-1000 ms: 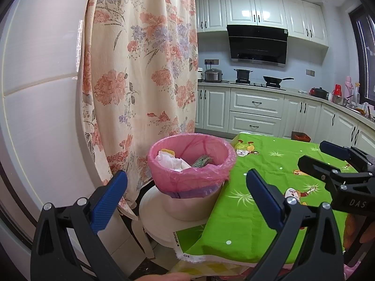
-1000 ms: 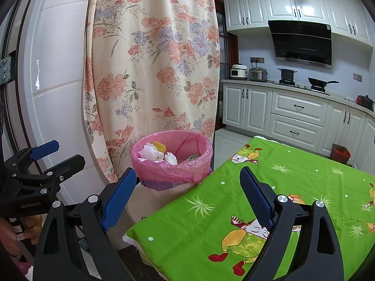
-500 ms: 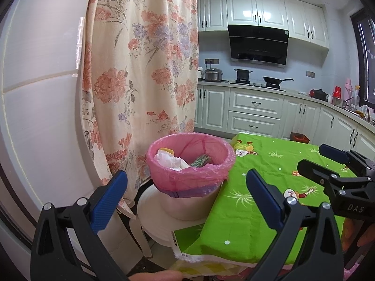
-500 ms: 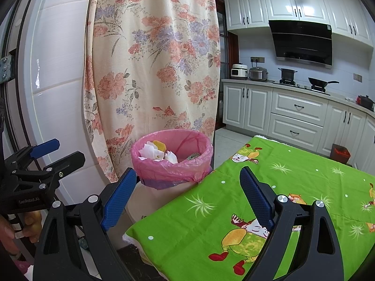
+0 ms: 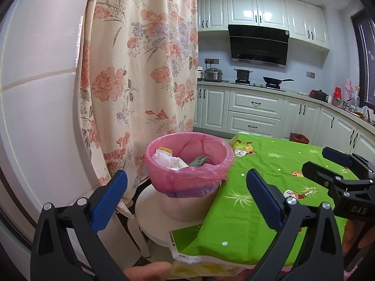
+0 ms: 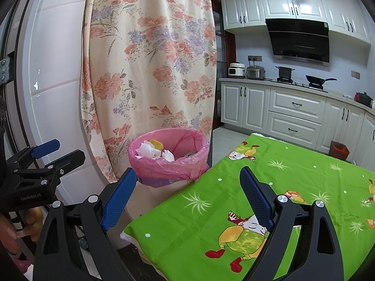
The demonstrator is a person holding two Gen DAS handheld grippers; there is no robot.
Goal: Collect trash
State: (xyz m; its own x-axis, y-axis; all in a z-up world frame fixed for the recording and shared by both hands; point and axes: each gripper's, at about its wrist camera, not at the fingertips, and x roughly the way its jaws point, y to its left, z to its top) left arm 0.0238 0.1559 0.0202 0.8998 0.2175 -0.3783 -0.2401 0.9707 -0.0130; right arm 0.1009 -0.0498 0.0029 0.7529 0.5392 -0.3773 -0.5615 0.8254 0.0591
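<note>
A small bin lined with a pink bag point(image 5: 187, 178) point(image 6: 168, 166) stands on a white stool beside the table's corner. Inside it lie crumpled white tissue point(image 5: 167, 160) point(image 6: 147, 151), a yellow scrap point(image 6: 156, 143) and a striped green wrapper point(image 5: 199, 160). My left gripper point(image 5: 185, 196) is open and empty, a short way in front of the bin. Held open with nothing in it, my right gripper point(image 6: 187, 196) hovers over the table's near corner, right of the bin. Each gripper also shows in the other's view: the right gripper point(image 5: 328, 161), the left gripper point(image 6: 54, 152).
The table with a green cartoon cloth point(image 5: 269, 187) point(image 6: 293, 187) fills the right. A floral curtain point(image 5: 140, 70) hangs just behind the bin, by a white panelled wall. White kitchen cabinets point(image 6: 293, 110), a hob with pans and a range hood stand at the back.
Hardly anything: both views have crept slightly, with the bin shifting a touch left in the left wrist view. Both grippers stay open.
</note>
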